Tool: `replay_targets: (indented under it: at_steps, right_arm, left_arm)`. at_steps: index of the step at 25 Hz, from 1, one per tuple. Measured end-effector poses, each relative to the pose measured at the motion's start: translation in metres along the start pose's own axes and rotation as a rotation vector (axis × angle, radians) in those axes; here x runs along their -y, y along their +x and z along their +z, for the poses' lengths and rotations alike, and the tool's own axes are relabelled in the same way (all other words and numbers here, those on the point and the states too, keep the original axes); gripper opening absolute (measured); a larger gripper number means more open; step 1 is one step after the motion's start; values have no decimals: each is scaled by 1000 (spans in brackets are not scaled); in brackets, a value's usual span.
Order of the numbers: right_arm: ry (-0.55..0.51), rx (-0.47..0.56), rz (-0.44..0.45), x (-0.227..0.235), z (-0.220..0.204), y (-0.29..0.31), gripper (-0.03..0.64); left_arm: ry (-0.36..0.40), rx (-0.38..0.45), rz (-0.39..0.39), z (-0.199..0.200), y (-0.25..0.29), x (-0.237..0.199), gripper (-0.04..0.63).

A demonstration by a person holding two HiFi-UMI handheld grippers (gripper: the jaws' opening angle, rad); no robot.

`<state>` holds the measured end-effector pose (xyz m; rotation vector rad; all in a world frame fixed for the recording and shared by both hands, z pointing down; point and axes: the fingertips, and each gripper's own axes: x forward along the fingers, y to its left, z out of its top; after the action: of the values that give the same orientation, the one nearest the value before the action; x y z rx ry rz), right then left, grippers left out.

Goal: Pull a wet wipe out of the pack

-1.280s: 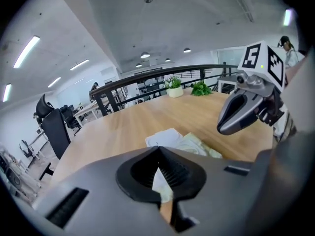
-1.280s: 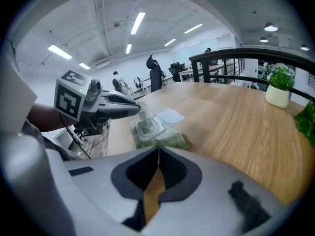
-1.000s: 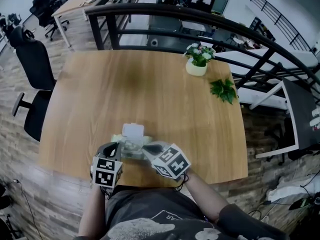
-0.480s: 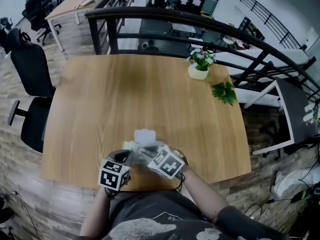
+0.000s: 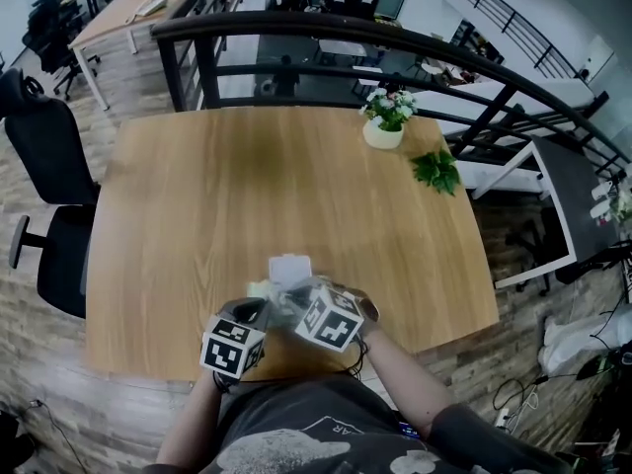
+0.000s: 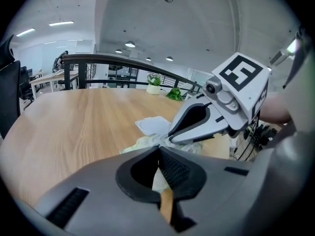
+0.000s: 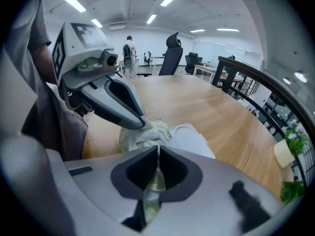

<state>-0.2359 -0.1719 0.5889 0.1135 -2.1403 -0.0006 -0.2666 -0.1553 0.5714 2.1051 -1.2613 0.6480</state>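
Both forearms [image 5: 395, 375] reached from the body over the near edge of the tabletop [image 5: 247, 176], with their grippers tilted steeply down and in toward each other; the left gripper [image 6: 158, 150] was pinched together on the crumpled near end of the pale green pack [image 5: 260, 289]; the right gripper [image 7: 157, 150] was clamped on a thin pale sheet, apparently the wet wipe [image 7: 154, 185], just short of the pack's open white lid flap [image 5: 289, 268]; a flowerpot [image 5: 383, 132] stood at the far edge.

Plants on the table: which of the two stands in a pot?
The flowering plant near the far edge, upright in a cream pot. The other, a leafy green sprig, lies potless on the table to its right.
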Motion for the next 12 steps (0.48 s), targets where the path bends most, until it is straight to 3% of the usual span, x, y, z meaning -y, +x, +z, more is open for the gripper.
replay_targets:
  at_steps: [12]
  right_arm:
    - [82,51,-48,10,-7,-27,28]
  left_arm:
    - [7,2,-1,3,-3,0,15]
